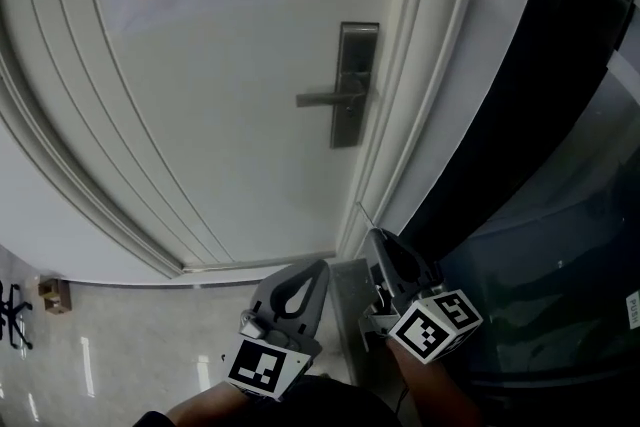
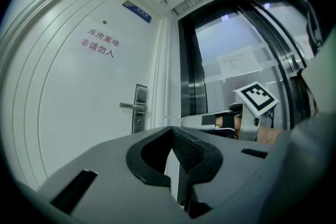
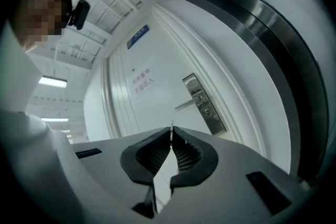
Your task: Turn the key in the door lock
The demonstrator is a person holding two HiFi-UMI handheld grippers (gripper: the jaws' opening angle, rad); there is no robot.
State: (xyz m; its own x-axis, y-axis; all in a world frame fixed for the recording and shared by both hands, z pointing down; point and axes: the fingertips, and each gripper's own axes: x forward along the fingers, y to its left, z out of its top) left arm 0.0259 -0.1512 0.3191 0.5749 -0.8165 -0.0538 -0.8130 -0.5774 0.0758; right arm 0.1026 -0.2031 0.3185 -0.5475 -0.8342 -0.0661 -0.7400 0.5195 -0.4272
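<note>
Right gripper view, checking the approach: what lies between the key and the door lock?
Nothing: bare stretch from key to lock, seen in right gripper view.

head view from above, gripper views low, all sharing door lock

**Head view.** Dim and low in contrast. The white door ahead of the left gripper is evenly lit, with no hard shadows. The glossy floor to that gripper's left carries pale streaks of glare.

**Gripper views.** Strong fisheye distortion bows the door's edges, and black vignetting fills the corners. Ceiling strip lights far left of the right gripper burn out to white. The glass panel to the right of the left gripper is washed out by bright light. The near gripper bodies are soft. The key, nipped at the right jaw tips, reads as a thin bright sliver.
</note>
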